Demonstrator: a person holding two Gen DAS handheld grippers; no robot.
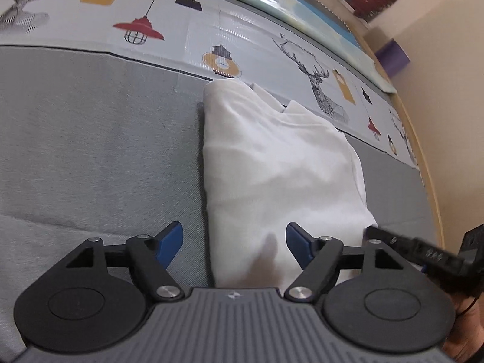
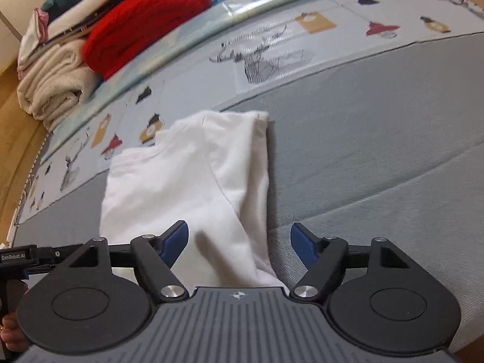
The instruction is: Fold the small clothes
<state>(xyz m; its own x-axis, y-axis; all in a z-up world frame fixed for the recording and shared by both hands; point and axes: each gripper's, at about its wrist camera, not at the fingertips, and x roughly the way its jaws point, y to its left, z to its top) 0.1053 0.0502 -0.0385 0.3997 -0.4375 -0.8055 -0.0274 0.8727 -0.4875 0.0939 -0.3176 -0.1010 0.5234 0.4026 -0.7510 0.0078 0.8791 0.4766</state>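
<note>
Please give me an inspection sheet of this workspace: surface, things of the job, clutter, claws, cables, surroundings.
Surface: grey mat, with a printed sheet of lamps and deer behind it.
Job's things: white garment, folded into a narrow shape, lying on the grey mat.
Clutter: stack of folded clothes with a red knit at the far edge.
Claws: left claw open over the garment's near end; right claw open, nothing gripped.
Cables: nothing seen.
Surroundings: beige wall, wooden rim.
</note>
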